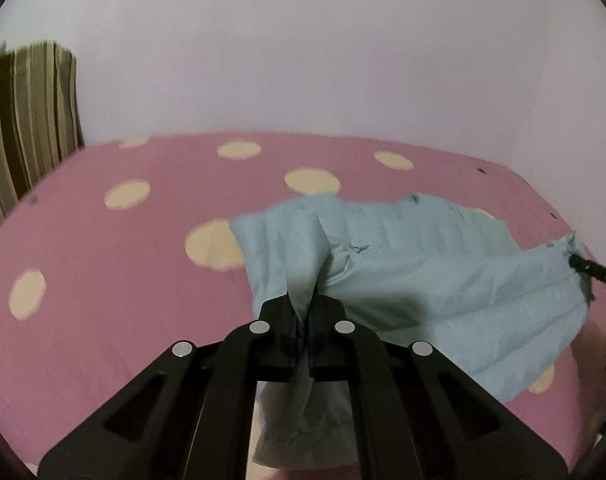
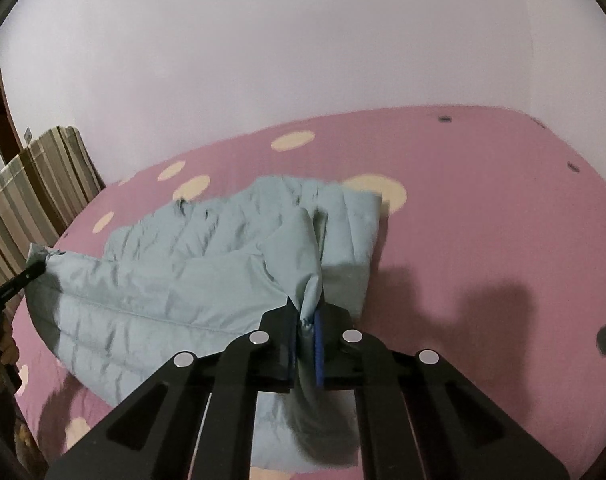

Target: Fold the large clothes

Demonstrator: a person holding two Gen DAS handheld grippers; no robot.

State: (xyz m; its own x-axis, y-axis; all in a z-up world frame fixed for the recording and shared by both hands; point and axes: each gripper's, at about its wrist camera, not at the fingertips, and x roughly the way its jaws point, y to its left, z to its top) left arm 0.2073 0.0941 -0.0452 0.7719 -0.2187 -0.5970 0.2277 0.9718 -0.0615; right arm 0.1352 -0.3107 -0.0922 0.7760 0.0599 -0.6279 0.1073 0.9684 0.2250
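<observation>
The left gripper [image 1: 303, 308] and right gripper [image 2: 307, 316] each pinched an edge of the jacket [image 1: 423, 264], half raised over the bed [image 1: 103, 320]. The slippery fabric could slide out if one side pulled harder.

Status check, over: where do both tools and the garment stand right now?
Left tool shut on light blue quilted jacket. Right tool shut on it too. Jacket partly raised off pink dotted bedspread. Nothing in the way.
</observation>
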